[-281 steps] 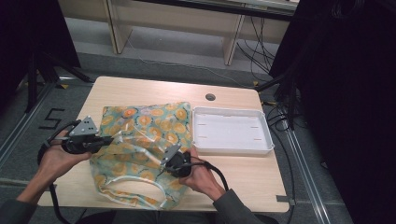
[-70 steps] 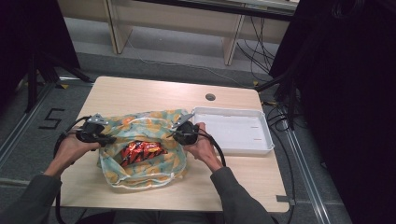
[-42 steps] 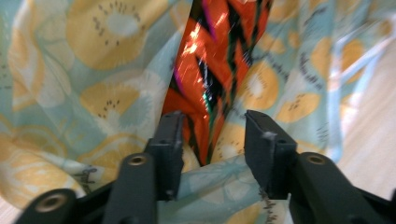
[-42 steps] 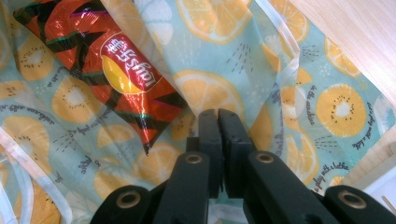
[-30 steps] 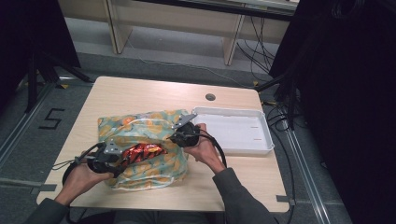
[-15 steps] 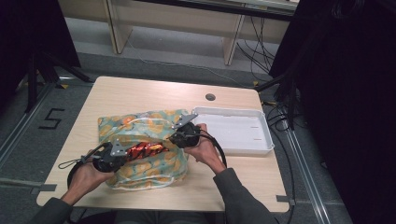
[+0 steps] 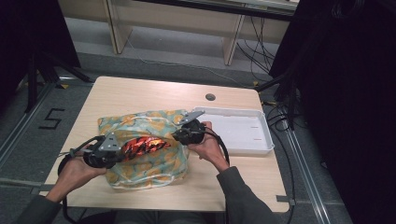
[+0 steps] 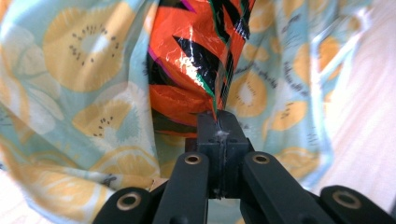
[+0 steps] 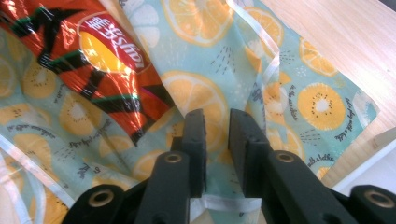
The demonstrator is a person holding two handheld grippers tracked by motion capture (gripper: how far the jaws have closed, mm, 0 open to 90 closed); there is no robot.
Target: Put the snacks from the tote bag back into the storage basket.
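Your left gripper (image 8: 218, 122) is clenched on the crimped end of the red-and-black snack packet (image 7: 142, 146), which lies across the fruit-print bag (image 7: 149, 163) on the wooden table (image 7: 140, 93). Your right gripper (image 9: 215, 128) holds the bag's edge, its jaws nearly closed on the thin fabric. The white tray (image 7: 243, 133) sits just beside the bag, to your right.

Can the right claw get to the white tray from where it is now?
Probably yes. The right claw sits just beside the white tray, with nothing between them. But its jaws seem to hold an edge of the fruit-print bag, so it would likely need to let go first.
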